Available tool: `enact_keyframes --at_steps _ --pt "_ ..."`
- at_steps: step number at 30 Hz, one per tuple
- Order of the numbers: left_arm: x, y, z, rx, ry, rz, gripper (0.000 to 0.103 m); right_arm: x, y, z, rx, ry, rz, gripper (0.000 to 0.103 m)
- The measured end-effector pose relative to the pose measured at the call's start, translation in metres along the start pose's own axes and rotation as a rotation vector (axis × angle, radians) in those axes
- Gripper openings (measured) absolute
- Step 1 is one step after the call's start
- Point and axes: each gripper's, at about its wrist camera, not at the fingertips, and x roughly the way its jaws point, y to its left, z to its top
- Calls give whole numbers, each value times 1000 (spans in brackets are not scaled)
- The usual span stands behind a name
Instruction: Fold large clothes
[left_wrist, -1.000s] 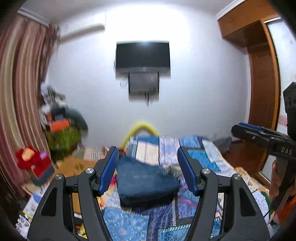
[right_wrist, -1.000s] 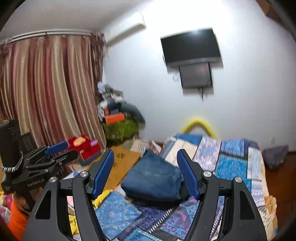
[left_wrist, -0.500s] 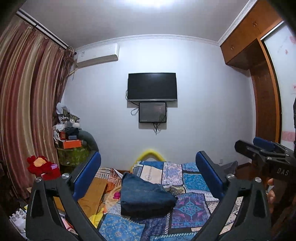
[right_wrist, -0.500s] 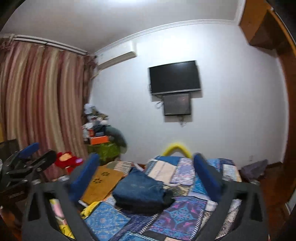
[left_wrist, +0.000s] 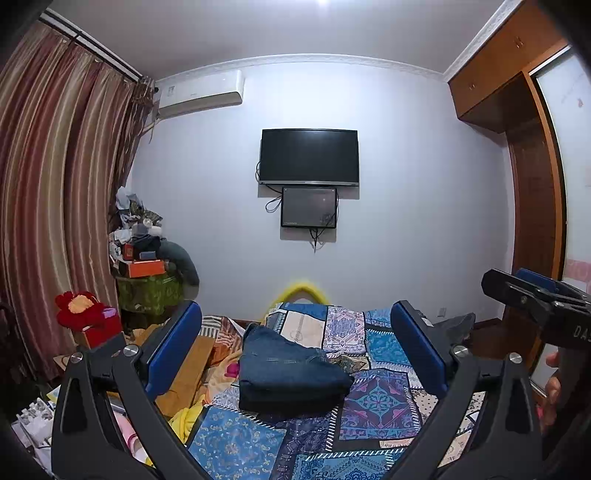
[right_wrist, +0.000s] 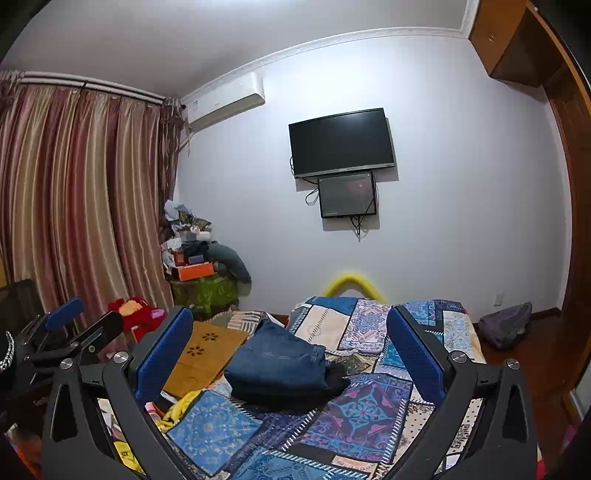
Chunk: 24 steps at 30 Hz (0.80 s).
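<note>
Folded jeans (left_wrist: 288, 373) lying as a thick dark-blue bundle on the patchwork bedspread (left_wrist: 380, 402), out ahead of and below both tools, touched by neither. Left gripper (left_wrist: 295, 350) spread wide and empty, blue pads (left_wrist: 173, 350) well apart, bundle framed between them but farther off. Right gripper (right_wrist: 290, 350) likewise released, holding nothing, pads (right_wrist: 413, 354) splayed either side of the same bundle (right_wrist: 277, 369).

Long axis of the bundle running away from the cameras toward the far wall, tilted a little leftward, narrower end pointing at the yellow foam arch (left_wrist: 301, 290), thick fold edge nearest. Lies near the bedspread's left edge, just beside the tan cardboard (right_wrist: 207, 350).

Which hand sits nearer: hard to tell. Bundle roughly centred between the jaws in both views; right tool seen at the right rim of the left view, left tool at the left rim of the right view, so 2 tools roughly level, side by side. Judged nearly done: 1 compact stack, nothing loose trailing. Any further move calls for dropping forward and down, straight along that axis.
</note>
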Motion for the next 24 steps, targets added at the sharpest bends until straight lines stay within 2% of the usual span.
enact_keyframes --at_steps 24 --pt "14 1 -13 -37 45 6 103 0 3 -8 -37 63 -10 103"
